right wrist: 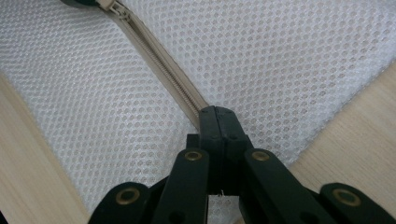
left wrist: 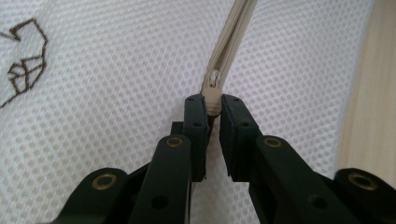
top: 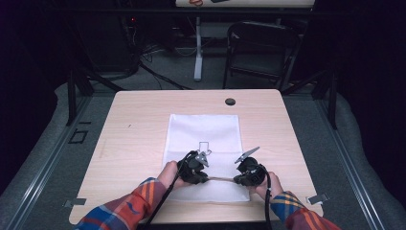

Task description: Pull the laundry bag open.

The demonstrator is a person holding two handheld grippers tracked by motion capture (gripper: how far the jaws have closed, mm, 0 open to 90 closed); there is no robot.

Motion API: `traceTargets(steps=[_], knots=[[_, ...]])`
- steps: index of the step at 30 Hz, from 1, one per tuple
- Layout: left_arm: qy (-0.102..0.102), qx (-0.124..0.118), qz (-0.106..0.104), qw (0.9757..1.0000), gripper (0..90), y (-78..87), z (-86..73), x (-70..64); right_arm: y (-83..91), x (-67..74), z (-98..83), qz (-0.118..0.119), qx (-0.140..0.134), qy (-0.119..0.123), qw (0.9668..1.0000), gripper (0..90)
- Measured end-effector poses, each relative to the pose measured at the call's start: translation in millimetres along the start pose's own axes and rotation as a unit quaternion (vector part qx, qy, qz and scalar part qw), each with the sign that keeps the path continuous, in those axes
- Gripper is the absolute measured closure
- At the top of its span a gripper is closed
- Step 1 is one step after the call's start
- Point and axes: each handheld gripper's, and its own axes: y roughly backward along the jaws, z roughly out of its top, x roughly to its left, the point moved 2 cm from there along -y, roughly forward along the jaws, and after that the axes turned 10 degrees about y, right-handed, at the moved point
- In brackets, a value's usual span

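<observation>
White mesh zipper bag (top: 203, 143) lies flat on the wooden table (top: 129, 139), toward the person's edge of it; a small brown outline logo (left wrist: 23, 63) is stitched on the mesh, on the far side of the zipper from the person. The beige zipper (right wrist: 161, 70) runs across the bag's near end, and both grippers work on it. Left gripper (left wrist: 212, 105): jaws nearly together, clamped on the beige zipper slider (left wrist: 212, 91); the pads press its sides. Right gripper (right wrist: 217, 114): jaws fully together, pinching the zipper tape at the end toward the bag's right edge, apparently as an anchor. In the high view the left gripper (top: 194, 167) and right gripper (top: 249, 172) sit near each other with a short taut run of zipper (top: 221, 178) between them. From the right gripper view the teeth between the two grippers look meshed, with the slider (right wrist: 114, 7) at the far end of that run. Judgement: both grips are established, and the slide itself is the remaining work. Whether the stretch of zipper beyond the slider is open or closed cannot be told from these views, so direction of travel and share completed remain unsettled.
</observation>
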Motion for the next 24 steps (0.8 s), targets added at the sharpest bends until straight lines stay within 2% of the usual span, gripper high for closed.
traceTargets(steps=[5, 14, 16, 18, 19, 22, 24], knots=[[0.014, -0.002, 0.002, 0.9999, 81.0, 6.9, -9.8, 7.4, 0.4, -0.1, 0.2, 0.0, 0.004, 0.002, 1.0, 90.0], [0.027, 0.001, 0.006, 0.9996, 80.9, 16.6, -23.1, 13.5, 0.2, 0.1, 0.7, 0.004, 0.004, 0.005, 1.0, 90.0], [0.031, -0.004, -0.001, 0.9995, 80.9, 18.3, -25.2, 13.8, 0.2, 0.3, 0.8, 0.002, 0.004, 0.006, 1.0, 90.0], [0.026, -0.001, 0.002, 0.9997, 81.0, 18.9, -25.2, 11.6, 0.2, 0.0, 0.7, 0.0, 0.005, 0.011, 0.9999, 90.0], [0.025, -0.002, 0.003, 0.9997, 81.0, 19.2, -25.3, 10.9, -0.9, 1.1, 0.6, -0.003, -0.003, 0.005, 1.0, 90.0], [0.023, 0.003, 0.003, 0.9997, 81.0, 19.5, -26.7, 10.5, -0.9, 1.3, 0.5, -0.004, -0.003, 0.006, 1.0, 90.0], [0.028, 0.0, 0.001, 0.9996, 81.0, 19.9, -28.5, 11.0, -0.2, 0.8, 0.5, -0.003, 0.001, 0.009, 1.0, 90.0]])
